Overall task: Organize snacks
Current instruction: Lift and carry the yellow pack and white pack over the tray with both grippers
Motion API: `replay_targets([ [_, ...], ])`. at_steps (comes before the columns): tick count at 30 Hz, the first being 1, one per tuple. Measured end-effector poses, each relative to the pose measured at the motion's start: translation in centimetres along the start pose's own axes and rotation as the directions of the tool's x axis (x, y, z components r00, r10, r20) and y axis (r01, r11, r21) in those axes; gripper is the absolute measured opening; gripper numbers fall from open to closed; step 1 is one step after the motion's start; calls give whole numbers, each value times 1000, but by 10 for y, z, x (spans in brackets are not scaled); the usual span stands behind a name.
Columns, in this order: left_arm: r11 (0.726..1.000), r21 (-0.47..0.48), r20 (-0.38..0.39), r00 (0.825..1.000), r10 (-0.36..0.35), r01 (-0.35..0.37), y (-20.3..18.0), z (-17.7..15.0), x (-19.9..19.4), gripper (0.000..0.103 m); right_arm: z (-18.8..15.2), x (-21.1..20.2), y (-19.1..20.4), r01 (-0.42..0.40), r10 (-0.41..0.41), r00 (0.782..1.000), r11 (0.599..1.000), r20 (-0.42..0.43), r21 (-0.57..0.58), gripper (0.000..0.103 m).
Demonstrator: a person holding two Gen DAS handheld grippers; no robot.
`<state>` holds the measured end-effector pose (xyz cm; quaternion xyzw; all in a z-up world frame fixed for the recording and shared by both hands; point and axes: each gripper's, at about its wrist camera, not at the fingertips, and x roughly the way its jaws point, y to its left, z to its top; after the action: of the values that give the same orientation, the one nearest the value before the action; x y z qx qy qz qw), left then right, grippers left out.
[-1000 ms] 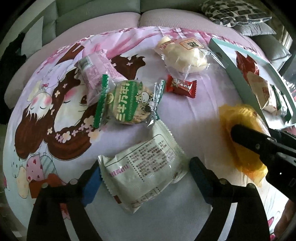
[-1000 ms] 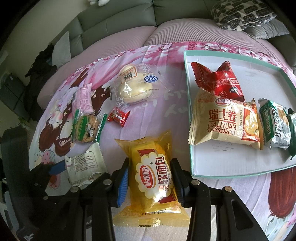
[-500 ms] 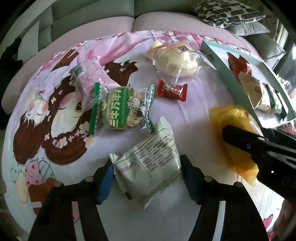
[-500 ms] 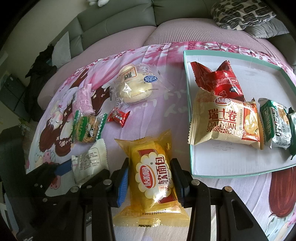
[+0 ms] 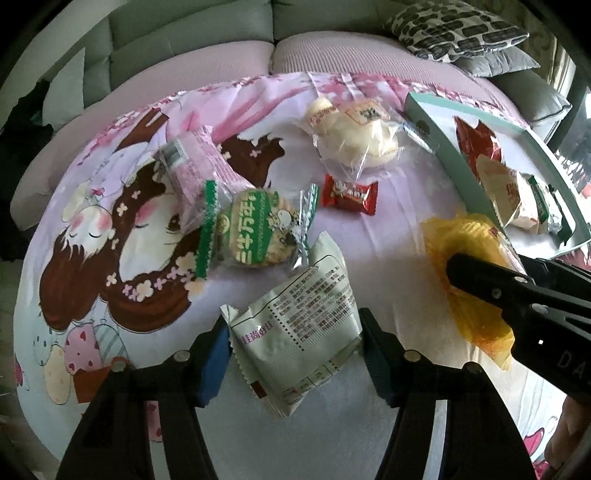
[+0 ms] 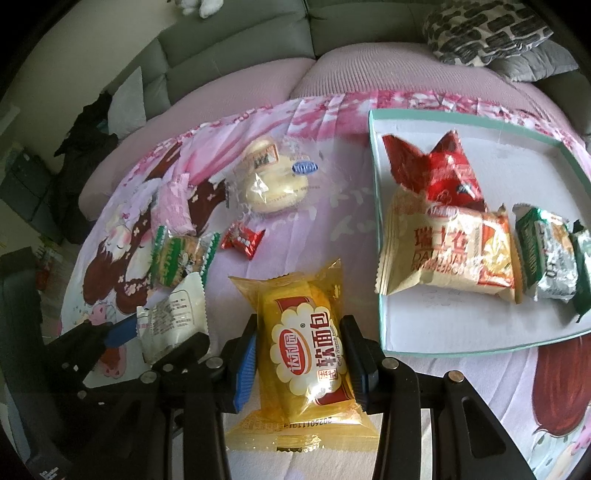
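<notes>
My left gripper [image 5: 295,354] is shut on a white snack packet [image 5: 295,328], printed side up, on the pink cartoon cloth; the packet also shows in the right wrist view [image 6: 171,317]. My right gripper [image 6: 301,365] is shut on a yellow soft-bread packet [image 6: 306,354], which also shows in the left wrist view [image 5: 469,273]. A teal-rimmed white tray [image 6: 461,332] to the right holds a red bag [image 6: 439,173], a beige Swiss-roll packet [image 6: 447,254] and green-and-silver packets [image 6: 546,258].
Loose on the cloth: a green round biscuit packet [image 5: 255,229], a pink packet [image 5: 199,170], a small red candy [image 5: 351,194] and a clear-wrapped bun [image 5: 354,133]. A grey sofa back [image 6: 258,44] and patterned cushion [image 6: 484,29] lie behind.
My left gripper's fingers have closed in from either side until they grip the white packet. My right gripper keeps its hold on the yellow packet and has barely moved.
</notes>
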<state>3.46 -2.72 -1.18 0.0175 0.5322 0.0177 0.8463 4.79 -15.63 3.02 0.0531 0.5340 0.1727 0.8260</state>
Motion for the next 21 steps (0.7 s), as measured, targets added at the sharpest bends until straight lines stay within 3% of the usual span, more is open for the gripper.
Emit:
replay_targets([
  [9,1000,-6,82,996,-17,18,1,8,-26,66,9,-23,-7,-24,21,996,999,90,34,45],
  [21,998,-10,213,975,-64,68,-20,37,-46,66,30,-48,-51,46,-75,968,991,240,125,45],
])
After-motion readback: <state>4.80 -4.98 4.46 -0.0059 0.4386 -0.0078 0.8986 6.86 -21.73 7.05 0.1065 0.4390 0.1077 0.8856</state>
